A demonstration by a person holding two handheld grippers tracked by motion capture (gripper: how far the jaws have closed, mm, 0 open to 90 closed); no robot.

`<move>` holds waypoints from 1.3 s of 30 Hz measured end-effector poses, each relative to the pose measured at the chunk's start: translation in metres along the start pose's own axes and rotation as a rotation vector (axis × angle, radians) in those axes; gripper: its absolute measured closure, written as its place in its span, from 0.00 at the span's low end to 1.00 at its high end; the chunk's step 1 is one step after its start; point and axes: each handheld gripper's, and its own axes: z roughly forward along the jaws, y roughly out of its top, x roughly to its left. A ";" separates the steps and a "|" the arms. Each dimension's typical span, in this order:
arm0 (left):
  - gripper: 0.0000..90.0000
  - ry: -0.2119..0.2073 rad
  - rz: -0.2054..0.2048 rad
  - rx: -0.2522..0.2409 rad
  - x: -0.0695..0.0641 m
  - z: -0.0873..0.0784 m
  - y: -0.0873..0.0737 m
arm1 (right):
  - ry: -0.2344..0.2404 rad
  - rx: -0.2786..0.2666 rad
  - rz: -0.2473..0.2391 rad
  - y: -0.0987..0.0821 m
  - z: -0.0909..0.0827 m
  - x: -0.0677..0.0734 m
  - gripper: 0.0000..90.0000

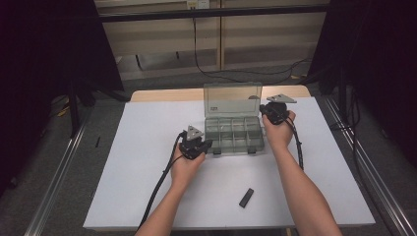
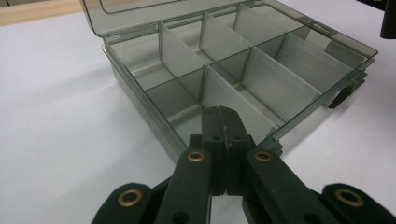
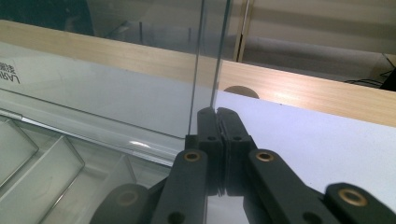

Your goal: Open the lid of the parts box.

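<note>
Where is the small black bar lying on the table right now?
In the high view, the small black bar lies alone on the white table near its front edge, between the person's forearms, in front of the open compartment box.

Glossy clear plastic organiser box (image 1: 233,130) — matt white table (image 1: 147,147).

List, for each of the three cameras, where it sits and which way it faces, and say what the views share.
High view: above the person's side, looking forward and down on the table; both forearms, left gripper, right gripper.
Left gripper view: rides that gripper, looking over shut jaws into the open compartment box.
Right gripper view: looks along shut jaws at the box's upright lid edge.
Shared: the box appears in all three.
</note>
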 end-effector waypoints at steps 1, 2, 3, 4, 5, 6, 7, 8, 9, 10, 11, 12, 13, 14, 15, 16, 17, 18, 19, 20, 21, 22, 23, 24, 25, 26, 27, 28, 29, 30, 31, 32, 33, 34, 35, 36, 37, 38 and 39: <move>1.00 0.001 -0.001 0.000 0.000 0.000 0.000 | 0.003 0.001 0.007 0.000 0.000 0.000 0.99; 1.00 0.001 0.000 0.000 0.000 0.000 0.000 | 0.007 0.000 0.012 0.000 0.000 -0.001 0.98; 1.00 0.002 0.003 0.000 0.000 0.000 0.000 | 0.011 0.001 0.015 0.000 0.000 -0.002 0.98; 1.00 0.002 0.004 0.000 0.000 0.000 0.000 | 0.015 0.002 0.018 -0.001 -0.001 -0.002 0.96; 1.00 0.002 0.003 0.000 0.000 0.000 0.000 | 0.016 0.001 0.017 -0.001 -0.001 -0.003 0.96; 1.00 0.004 0.007 -0.001 0.000 0.000 0.000 | 0.021 0.002 0.011 -0.001 -0.002 -0.003 0.96; 1.00 0.005 0.011 0.000 -0.001 0.000 0.000 | 0.024 -0.002 0.003 -0.002 -0.003 -0.003 0.96; 1.00 0.006 0.007 -0.001 -0.001 0.000 0.000 | 0.027 -0.005 0.005 -0.002 -0.004 -0.003 0.96; 1.00 0.007 0.010 0.001 -0.001 0.000 0.000 | 0.037 -0.014 0.012 -0.002 -0.005 -0.003 0.96; 1.00 0.009 0.009 -0.002 -0.001 0.000 0.000 | 0.043 -0.016 0.012 -0.002 -0.005 -0.003 0.95; 1.00 0.010 0.011 -0.002 -0.001 0.001 0.000 | 0.043 -0.020 0.009 -0.002 -0.007 -0.002 0.94; 1.00 0.012 0.013 -0.002 -0.001 0.001 0.000 | 0.040 -0.027 0.010 -0.002 -0.008 -0.002 0.93; 1.00 0.013 0.014 -0.003 -0.002 0.001 0.000 | 0.042 -0.032 0.016 -0.002 -0.009 -0.002 0.91; 1.00 0.015 0.017 -0.004 -0.002 0.001 0.000 | 0.040 -0.036 0.022 -0.003 -0.010 -0.003 0.90; 1.00 0.017 0.018 -0.003 -0.002 0.001 0.000 | 0.043 -0.040 0.026 -0.003 -0.011 -0.003 0.89; 1.00 0.021 0.021 -0.004 -0.002 0.000 0.000 | 0.047 -0.049 0.035 -0.004 -0.013 -0.003 0.88; 1.00 0.021 0.021 -0.004 -0.002 0.001 0.000 | 0.054 -0.054 0.046 -0.005 -0.014 -0.003 0.87; 1.00 0.022 0.021 -0.004 -0.002 0.001 0.000 | 0.062 -0.057 0.054 -0.005 -0.015 -0.003 0.85; 1.00 0.023 0.021 -0.005 -0.002 0.001 0.000 | 0.070 -0.057 0.054 -0.006 -0.016 -0.003 0.82; 1.00 0.019 0.015 -0.006 -0.002 0.001 0.000 | 0.075 -0.059 0.052 -0.007 -0.017 -0.003 0.78; 1.00 0.017 0.011 -0.007 -0.002 0.001 0.000 | 0.084 -0.060 0.054 -0.008 -0.019 -0.002 0.77; 1.00 0.017 0.010 -0.006 -0.002 0.001 0.000 | 0.090 -0.072 0.056 -0.009 -0.021 -0.002 0.75; 1.00 0.019 0.011 -0.006 -0.002 0.001 0.000 | 0.089 -0.088 0.059 -0.010 -0.023 -0.002 0.74; 1.00 0.022 0.011 -0.008 -0.002 0.001 0.000 | 0.094 -0.097 0.059 -0.010 -0.025 -0.002 0.71; 1.00 0.017 0.000 -0.011 -0.002 0.000 0.000 | 0.101 -0.103 0.060 -0.011 -0.027 -0.002 0.70; 0.97 0.013 -0.008 -0.009 -0.002 -0.001 0.000 | 0.107 -0.111 0.054 -0.011 -0.029 -0.001 0.70; 0.95 0.002 -0.020 -0.012 -0.002 -0.001 0.001 | 0.118 -0.117 0.052 -0.012 -0.031 -0.001 0.69; 0.91 0.002 -0.018 -0.012 -0.002 -0.002 0.001 | 0.129 -0.119 0.048 -0.012 -0.034 0.000 0.68; 0.88 -0.002 -0.021 -0.015 -0.003 -0.002 0.002 | 0.143 -0.121 0.038 -0.013 -0.036 0.001 0.67; 0.85 -0.007 -0.024 -0.012 -0.003 -0.004 0.002 | 0.149 -0.120 0.034 -0.013 -0.038 0.002 0.66; 0.83 -0.008 -0.025 -0.012 -0.003 -0.005 0.003 | 0.157 -0.125 0.028 -0.013 -0.040 0.003 0.63; 0.81 -0.010 -0.026 -0.013 -0.004 -0.006 0.003 | 0.169 -0.127 0.028 -0.014 -0.043 0.003 0.62; 0.77 -0.020 -0.025 -0.008 -0.005 -0.008 0.004 | 0.191 -0.132 0.029 -0.014 -0.046 0.004 0.58; 0.75 -0.032 -0.021 -0.012 -0.006 -0.009 0.005 | 0.200 -0.127 0.027 -0.014 -0.049 0.006 0.53; 0.73 -0.033 -0.020 -0.011 -0.007 -0.010 0.005 | 0.214 -0.134 0.029 -0.015 -0.053 0.007 0.52; 0.71 -0.035 -0.012 -0.010 -0.008 -0.012 0.006 | 0.223 -0.141 0.026 -0.015 -0.055 0.008 0.52; 0.69 -0.042 -0.002 0.003 -0.009 -0.014 0.006 | 0.231 -0.152 0.012 -0.017 -0.059 0.010 0.51; 0.66 -0.046 -0.004 0.010 -0.010 -0.014 0.006 | 0.234 -0.159 0.000 -0.018 -0.062 0.012 0.49; 0.60 -0.044 -0.002 0.019 -0.010 -0.015 0.006 | 0.243 -0.167 0.000 -0.019 -0.065 0.013 0.45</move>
